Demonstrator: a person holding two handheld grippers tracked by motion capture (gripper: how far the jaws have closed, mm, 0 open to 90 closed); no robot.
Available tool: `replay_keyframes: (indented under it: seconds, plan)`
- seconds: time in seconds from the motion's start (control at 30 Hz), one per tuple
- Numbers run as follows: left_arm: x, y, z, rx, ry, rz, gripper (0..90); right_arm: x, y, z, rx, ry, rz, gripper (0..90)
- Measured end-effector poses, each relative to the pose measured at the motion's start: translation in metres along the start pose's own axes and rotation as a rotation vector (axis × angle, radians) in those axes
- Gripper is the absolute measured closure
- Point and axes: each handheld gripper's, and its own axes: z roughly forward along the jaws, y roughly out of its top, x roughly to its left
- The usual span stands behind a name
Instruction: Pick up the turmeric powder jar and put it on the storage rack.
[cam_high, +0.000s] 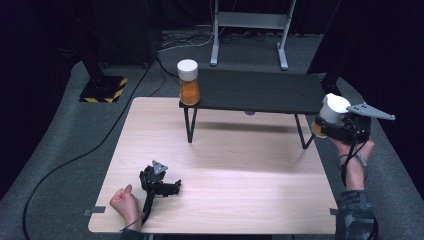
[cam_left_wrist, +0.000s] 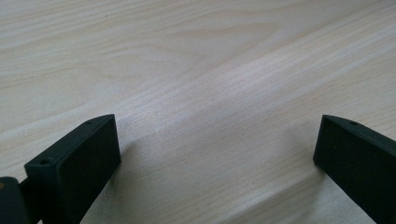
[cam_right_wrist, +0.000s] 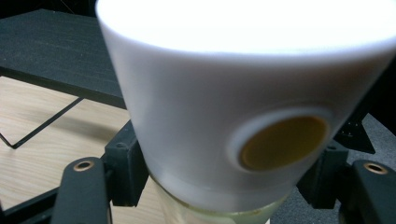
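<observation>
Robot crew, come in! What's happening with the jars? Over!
Right gripper shut on white-capped jar, held off the table's right edge beside the black shelf. Left gripper open, resting on table. Second jar at shelf's left end.

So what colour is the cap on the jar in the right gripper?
White cap, clearest in the right gripper view.

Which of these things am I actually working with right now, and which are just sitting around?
In the job:
- right gripper, shut on a white-capped jar
- matching jar of orange stuff on the black shelf

Just lying about:
- left gripper, open, resting on the wooden table
- metal stand and floor cables behind
</observation>
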Motion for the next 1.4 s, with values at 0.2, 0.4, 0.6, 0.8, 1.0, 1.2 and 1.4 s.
replay_keyframes:
  seconds: [0.2,0.4,0.6,0.8,1.0,1.2,1.4]
  plan:
    - [0.0,0.0,0.0,0.0,0.0,0.0,0.0,-0.001,0.007,-0.001,-0.004,-0.005,-0.002,29.8]
    - [0.0,0.0,0.0,0.0,0.0,0.0,0.0,-0.002,0.013,-0.002,-0.006,-0.01,-0.001,29.8]
    - [0.0,0.0,0.0,0.0,0.0,0.0,0.0,-0.003,0.022,-0.003,-0.007,-0.02,-0.006,29.8]
    - [0.0,0.0,0.0,0.0,0.0,0.0,0.0,-0.003,0.031,-0.004,-0.012,-0.024,-0.013,29.8]
    - [0.0,0.0,0.0,0.0,0.0,0.0,0.0,-0.002,0.038,-0.002,-0.016,-0.025,-0.013,29.8]
    - [0.0,0.0,0.0,0.0,0.0,0.0,0.0,-0.001,0.046,0.002,-0.012,-0.026,-0.023,29.8]
    - [0.0,0.0,0.0,0.0,0.0,0.0,0.0,-0.001,0.051,0.006,-0.02,-0.023,-0.02,29.8]
